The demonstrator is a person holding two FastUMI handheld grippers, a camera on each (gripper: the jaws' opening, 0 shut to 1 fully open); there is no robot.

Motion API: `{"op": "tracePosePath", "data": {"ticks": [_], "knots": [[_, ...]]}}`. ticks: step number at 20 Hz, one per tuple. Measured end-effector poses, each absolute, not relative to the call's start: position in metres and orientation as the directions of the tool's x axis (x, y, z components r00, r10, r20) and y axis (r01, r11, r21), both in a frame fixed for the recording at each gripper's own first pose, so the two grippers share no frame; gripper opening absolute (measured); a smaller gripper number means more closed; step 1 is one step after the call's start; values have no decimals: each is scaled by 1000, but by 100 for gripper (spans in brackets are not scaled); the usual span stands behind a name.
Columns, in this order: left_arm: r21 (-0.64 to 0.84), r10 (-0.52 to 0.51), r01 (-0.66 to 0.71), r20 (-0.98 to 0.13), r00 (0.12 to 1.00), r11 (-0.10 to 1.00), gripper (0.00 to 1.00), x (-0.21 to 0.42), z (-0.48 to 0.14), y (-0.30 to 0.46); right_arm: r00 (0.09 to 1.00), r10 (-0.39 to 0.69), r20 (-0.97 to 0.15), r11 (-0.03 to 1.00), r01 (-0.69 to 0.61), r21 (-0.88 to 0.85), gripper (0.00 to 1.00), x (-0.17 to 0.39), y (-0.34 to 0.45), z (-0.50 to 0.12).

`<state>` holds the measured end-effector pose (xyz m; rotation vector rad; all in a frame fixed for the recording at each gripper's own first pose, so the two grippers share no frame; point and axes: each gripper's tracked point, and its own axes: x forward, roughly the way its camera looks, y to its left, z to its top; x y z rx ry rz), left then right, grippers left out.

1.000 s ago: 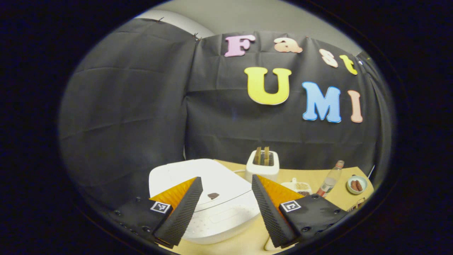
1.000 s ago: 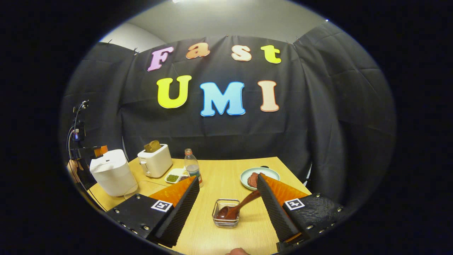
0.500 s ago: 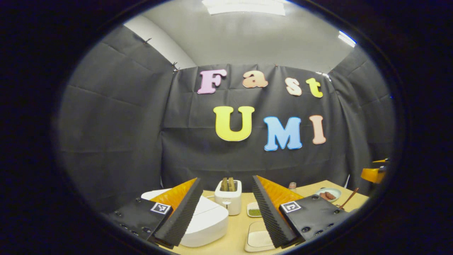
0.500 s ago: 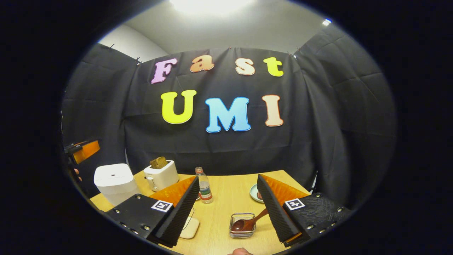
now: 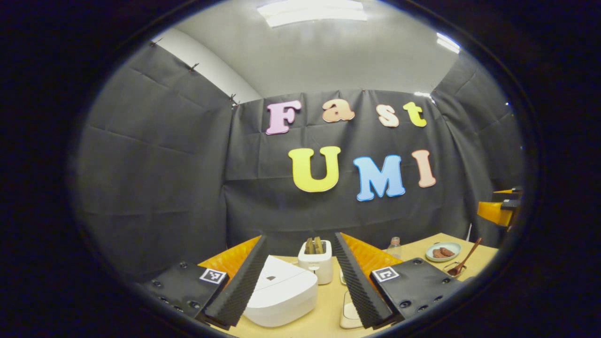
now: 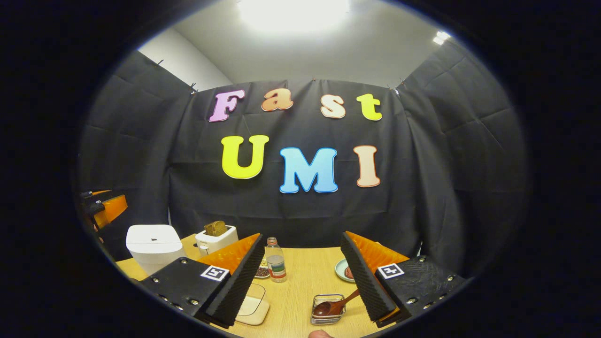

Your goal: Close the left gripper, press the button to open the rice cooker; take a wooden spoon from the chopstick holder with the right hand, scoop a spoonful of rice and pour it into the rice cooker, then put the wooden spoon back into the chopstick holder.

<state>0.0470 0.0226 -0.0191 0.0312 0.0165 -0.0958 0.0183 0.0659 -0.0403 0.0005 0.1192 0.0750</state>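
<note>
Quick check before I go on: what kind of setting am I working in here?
Likely a staged kitchen tabletop in a recording booth: black cloth wall, wooden table holding a white rice cooker, a toaster and a wooden spoon.

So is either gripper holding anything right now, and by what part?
Nothing held. Left gripper and right gripper both have open jaws; the wooden spoon sits in its holder.

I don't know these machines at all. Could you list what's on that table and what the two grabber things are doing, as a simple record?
rice cooker: white, lid shut
toaster: white, bread in slots
bottle: upright, mid-table
wooden spoon: bowl down in the wire chopstick holder
plate: holds brown food
left hand-held gripper: open, held above the table, cooker ahead of it
right hand-held gripper: open, holding nothing
</note>
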Motion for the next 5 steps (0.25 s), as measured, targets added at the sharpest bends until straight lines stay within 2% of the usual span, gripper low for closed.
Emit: {"op": "tracePosePath", "data": {"ticks": [4,5], "knots": [[2,-95,95,-45,994,995,94,47,-25,22,992,58,-115,998,-57,20,99,19,72,-39],[-1,-91,91,-56,994,996,96,49,-25,24,992,58,-109,998,-55,33,99,18,74,-37]]}}
